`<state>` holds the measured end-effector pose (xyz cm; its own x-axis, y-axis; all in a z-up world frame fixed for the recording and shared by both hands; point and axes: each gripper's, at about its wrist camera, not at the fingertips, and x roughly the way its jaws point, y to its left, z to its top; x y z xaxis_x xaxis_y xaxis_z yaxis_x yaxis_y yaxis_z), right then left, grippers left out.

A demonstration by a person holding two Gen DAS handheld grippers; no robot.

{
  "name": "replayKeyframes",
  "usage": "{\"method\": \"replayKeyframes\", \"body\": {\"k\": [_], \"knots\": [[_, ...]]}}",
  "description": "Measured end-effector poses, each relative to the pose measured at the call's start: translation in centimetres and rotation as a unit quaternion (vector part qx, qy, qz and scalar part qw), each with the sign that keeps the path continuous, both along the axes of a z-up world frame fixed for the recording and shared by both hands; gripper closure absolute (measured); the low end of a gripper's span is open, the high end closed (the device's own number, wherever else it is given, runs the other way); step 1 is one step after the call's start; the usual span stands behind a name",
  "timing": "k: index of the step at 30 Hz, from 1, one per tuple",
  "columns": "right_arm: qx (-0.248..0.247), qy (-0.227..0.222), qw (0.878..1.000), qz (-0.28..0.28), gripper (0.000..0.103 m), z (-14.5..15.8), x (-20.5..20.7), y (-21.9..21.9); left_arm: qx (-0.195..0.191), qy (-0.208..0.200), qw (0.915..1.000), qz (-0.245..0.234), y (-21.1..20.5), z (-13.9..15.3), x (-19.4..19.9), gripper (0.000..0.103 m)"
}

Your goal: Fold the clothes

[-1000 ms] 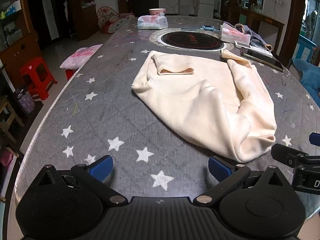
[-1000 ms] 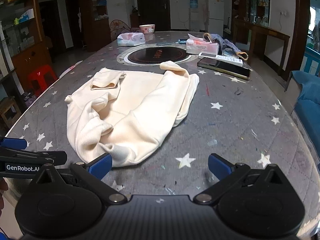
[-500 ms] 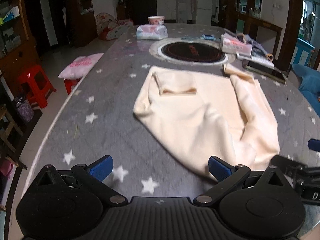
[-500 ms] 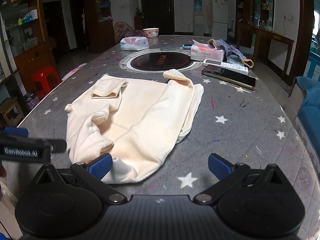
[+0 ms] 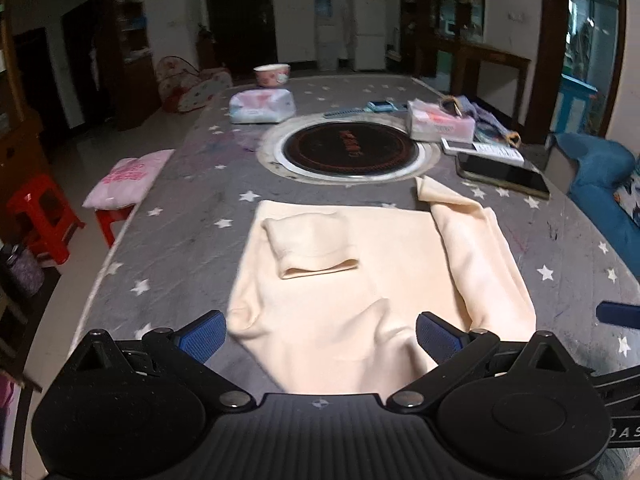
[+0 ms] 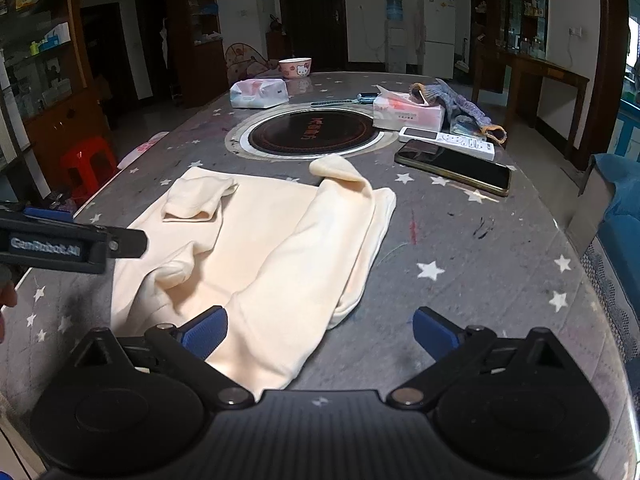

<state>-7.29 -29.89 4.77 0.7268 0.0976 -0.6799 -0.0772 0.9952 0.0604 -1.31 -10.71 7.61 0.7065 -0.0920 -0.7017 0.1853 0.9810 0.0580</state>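
Garment: a cream sweater [image 5: 360,280] lies partly folded on the star-patterned table [image 5: 192,216], one sleeve [image 5: 312,248] tucked across the chest, the other sleeve [image 6: 344,216] laid along the 3 o'clock side.
Left claw [image 5: 318,338]: spread wide, holding nothing — poised over the sweater's near edge at 6 o'clock, the cloth between its blue pads.
Right claw [image 6: 318,334]: likewise spread wide and empty, above the near corner of the sweater.
Surroundings: a round cooktop [image 5: 348,148] at 12 o'clock; a phone [image 6: 452,166] and a remote [image 6: 448,142] at 2 o'clock, well apart from the cloth.
Step in hand: approach to the near edge, apparently to fold it away toward 12 o'clock.
Next move: lower both claws, pinch the hem at two spaced points — then lift evenly so that the tucked sleeves do not slip.
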Motion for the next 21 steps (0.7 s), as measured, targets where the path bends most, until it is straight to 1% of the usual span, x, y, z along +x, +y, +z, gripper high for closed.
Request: {"method": "replayKeyframes", "body": {"k": [5, 8, 9, 10, 11, 13, 14, 15, 16, 18, 21], "knots": [[-0.001, 0.004, 1.0, -0.004, 0.006, 0.1, 0.8, -0.7, 0.001, 0.02, 0.9991, -0.036, -1.2, -1.2, 1.0, 0.011], [-0.002, 0.007, 1.0, -0.008, 0.007, 0.0, 1.4, -1.1, 0.013, 0.034, 0.998, -0.051, -1.7, -2.3, 1.5, 0.023], [-0.004, 0.008, 1.0, -0.009, 0.008, 0.0, 1.6, -1.2, 0.017, 0.039, 0.9976, -0.054, -1.8, -2.6, 1.7, 0.031], [-0.005, 0.009, 1.0, -0.011, 0.008, 0.0, 1.8, -1.3, 0.014, 0.044, 0.9973, -0.058, -1.7, -2.8, 1.9, 0.039], [-0.004, 0.009, 1.0, -0.01, 0.008, 0.1, 1.9, -1.4, 0.01, 0.048, 0.9969, -0.062, -1.7, -3.0, 2.0, 0.045], [0.0, 0.011, 1.0, -0.007, 0.009, 0.2, 2.4, -1.6, 0.0, 0.056, 0.9958, -0.072, -1.5, -3.3, 2.0, 0.07], [0.0, 0.012, 1.0, -0.006, 0.01, 0.2, 2.5, -1.6, -0.002, 0.056, 0.9955, -0.077, -1.4, -3.3, 2.0, 0.075], [-0.004, 0.012, 1.0, -0.005, 0.01, 0.3, 2.7, -1.6, -0.007, 0.053, 0.9954, -0.079, -1.2, -3.2, 1.8, 0.084], [-0.007, 0.012, 1.0, -0.004, 0.01, 0.3, 2.9, -1.6, -0.011, 0.049, 0.9954, -0.081, -1.0, -3.1, 1.5, 0.088], [-0.009, 0.011, 1.0, -0.002, 0.01, 0.4, 3.1, -1.7, -0.02, 0.036, 0.996, -0.079, -0.3, -2.5, 0.9, 0.091], [-0.001, 0.012, 1.0, 0.001, 0.011, 0.6, 3.4, -1.9, -0.029, 0.022, 0.9972, -0.066, 1.1, -1.8, -0.3, 0.093]]}}
